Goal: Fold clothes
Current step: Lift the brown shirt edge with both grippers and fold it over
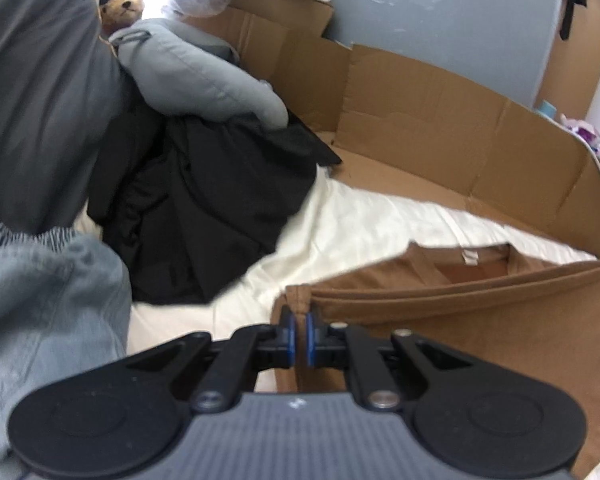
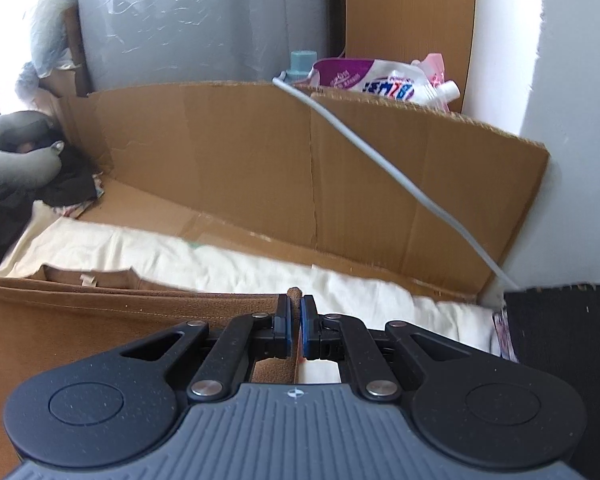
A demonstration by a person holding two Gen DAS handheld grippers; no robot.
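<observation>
Left gripper (image 1: 299, 322) and right gripper (image 2: 296, 312) each clamped on brown shirt (image 1: 480, 320) hem — lower shirt cut off.

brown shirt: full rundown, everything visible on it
The brown shirt is plain tan-brown, soft knit-looking fabric, with a ribbed neckline and a small white label inside the collar. It lies across the cream sheet, in front of the cardboard wall. Its near edge is lifted, so a doubled layer shows under the raised hem. The left tongs are shut on one corner and the right tongs on the other. Nothing else touches it.
</observation>
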